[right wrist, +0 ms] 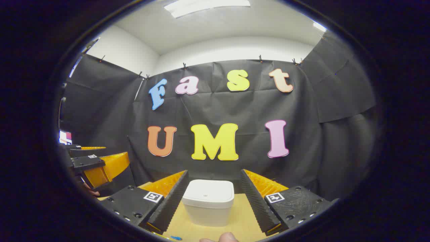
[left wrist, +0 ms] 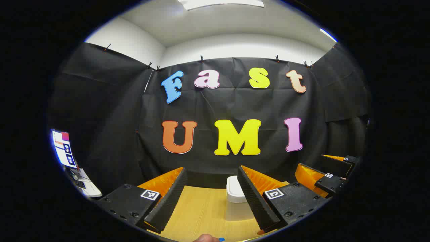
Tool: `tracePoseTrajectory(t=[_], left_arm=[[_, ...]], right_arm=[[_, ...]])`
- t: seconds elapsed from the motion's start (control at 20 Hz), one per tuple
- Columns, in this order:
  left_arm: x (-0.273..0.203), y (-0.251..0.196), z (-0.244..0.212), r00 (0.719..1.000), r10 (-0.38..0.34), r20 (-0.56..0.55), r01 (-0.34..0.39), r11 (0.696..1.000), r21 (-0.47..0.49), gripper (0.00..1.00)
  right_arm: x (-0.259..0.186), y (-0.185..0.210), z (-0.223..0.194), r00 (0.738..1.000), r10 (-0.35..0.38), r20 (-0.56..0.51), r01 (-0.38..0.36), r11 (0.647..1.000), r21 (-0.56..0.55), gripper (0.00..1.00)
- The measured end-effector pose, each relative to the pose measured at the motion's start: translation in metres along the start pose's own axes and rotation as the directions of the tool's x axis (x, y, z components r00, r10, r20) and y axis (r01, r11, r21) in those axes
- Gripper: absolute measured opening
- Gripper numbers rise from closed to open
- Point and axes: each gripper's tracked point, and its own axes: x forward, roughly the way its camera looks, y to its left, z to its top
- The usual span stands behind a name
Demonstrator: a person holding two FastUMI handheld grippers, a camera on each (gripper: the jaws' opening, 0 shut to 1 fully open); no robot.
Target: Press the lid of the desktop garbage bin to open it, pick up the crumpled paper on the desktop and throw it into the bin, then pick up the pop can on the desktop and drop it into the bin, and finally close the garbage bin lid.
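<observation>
A white desktop bin (right wrist: 207,210) stands on the wooden table (right wrist: 243,218) with its lid (right wrist: 209,191) down. It sits straight ahead of my right gripper (right wrist: 214,174), which is open, the bin showing in the gap between the fingers without touching them. My left gripper (left wrist: 211,172) is open too, with nothing between its fingers. In the left gripper view the bin (left wrist: 234,196) is farther off and partly hidden behind the right-hand finger (left wrist: 257,198). The right gripper (left wrist: 324,179) appears to the right of the left one, and the left gripper (right wrist: 97,164) to the left of the right one.
A screen (left wrist: 63,148) and a white device (left wrist: 85,186) sit at the far left beyond the table. Black cloth walls close in the booth behind the bin. A small rounded thing (left wrist: 205,238) and a blue bit (left wrist: 221,239) peek in at the bottom edge; what they are is unclear.
</observation>
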Motion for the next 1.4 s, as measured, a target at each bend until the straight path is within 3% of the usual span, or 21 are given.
tracePoseTrajectory(t=[0.6,1.4], left_arm=[[0.022,-0.015,-0.015,0.998,-0.050,-0.023,0.050,0.999,-0.004,0.97],[0.033,-0.021,-0.033,0.997,-0.066,-0.050,0.065,0.998,-0.010,0.98]], right_arm=[[0.024,-0.020,-0.012,0.997,-0.068,-0.037,0.069,0.998,0.009,0.95],[0.060,-0.020,-0.046,0.986,-0.018,-0.164,0.007,0.998,-0.064,0.95]])
